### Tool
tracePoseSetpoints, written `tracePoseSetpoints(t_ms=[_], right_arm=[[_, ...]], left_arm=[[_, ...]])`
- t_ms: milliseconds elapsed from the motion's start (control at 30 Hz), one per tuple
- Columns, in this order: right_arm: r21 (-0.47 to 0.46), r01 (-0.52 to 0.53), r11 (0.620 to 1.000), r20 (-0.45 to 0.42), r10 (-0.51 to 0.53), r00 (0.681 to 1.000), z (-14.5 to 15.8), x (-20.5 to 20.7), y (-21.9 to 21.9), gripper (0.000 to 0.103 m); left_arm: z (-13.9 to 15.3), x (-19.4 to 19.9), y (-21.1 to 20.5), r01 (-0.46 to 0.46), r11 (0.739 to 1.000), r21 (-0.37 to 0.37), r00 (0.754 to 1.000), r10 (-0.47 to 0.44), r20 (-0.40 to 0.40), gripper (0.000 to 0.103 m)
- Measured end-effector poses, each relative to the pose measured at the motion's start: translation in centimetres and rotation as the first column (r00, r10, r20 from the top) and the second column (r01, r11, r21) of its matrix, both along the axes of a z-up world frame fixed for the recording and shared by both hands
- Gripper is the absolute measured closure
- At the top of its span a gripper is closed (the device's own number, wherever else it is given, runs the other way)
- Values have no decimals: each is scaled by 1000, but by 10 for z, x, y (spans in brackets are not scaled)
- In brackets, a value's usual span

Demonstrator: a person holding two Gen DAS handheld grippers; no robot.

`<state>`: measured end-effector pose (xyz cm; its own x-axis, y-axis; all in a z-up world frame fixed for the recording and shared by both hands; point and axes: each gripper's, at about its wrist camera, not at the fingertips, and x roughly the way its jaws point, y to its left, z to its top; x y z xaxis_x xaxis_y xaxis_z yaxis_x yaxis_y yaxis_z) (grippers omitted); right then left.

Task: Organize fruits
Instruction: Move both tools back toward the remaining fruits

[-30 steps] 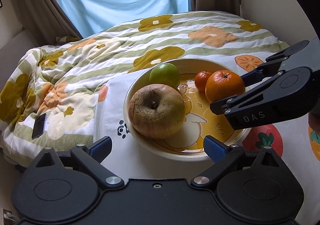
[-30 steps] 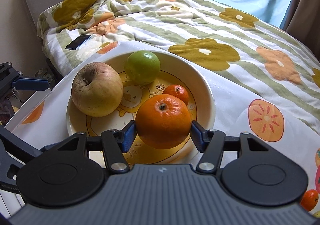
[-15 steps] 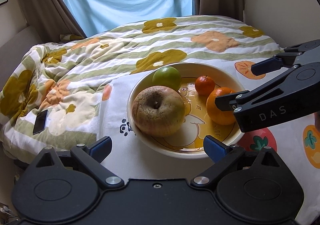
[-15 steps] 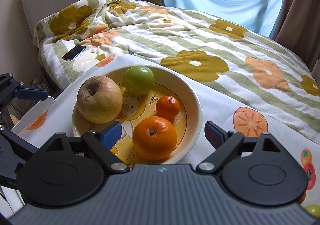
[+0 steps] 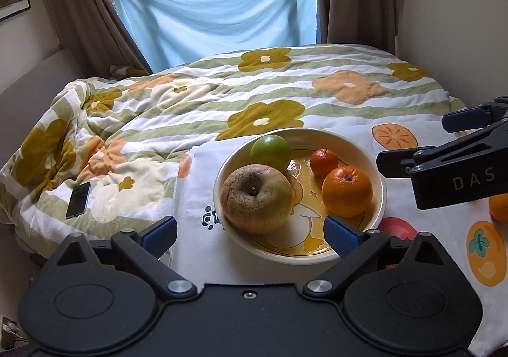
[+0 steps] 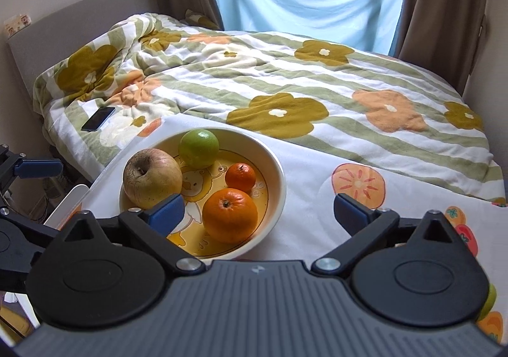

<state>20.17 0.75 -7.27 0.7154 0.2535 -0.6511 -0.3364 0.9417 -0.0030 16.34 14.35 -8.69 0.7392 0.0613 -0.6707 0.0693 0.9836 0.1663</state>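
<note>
Four fruits in bowl (image 5: 379,173), right tongs (image 5: 422,142) marked "DAS"

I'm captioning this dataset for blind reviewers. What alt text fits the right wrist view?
The open right gripper hovers empty over a cream bowl holding a large orange, a small orange, a green fruit and a wrinkled apple. Behind lies a flowered quilt with a phone.
</note>
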Motion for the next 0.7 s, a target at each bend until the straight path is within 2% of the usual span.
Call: tracePoseSetpoints(t_ms=[400,700], right_arm=[[13,78,997,12,-78,997,35,-51,-73,0],[29,134,991,5,-135,991,40,-95,-151,0]], left_arm=[[28,-47,-52,9,1000,-3,997,-8,72,1],[35,-80,-107,31,998,-47,996,-27,83,2]])
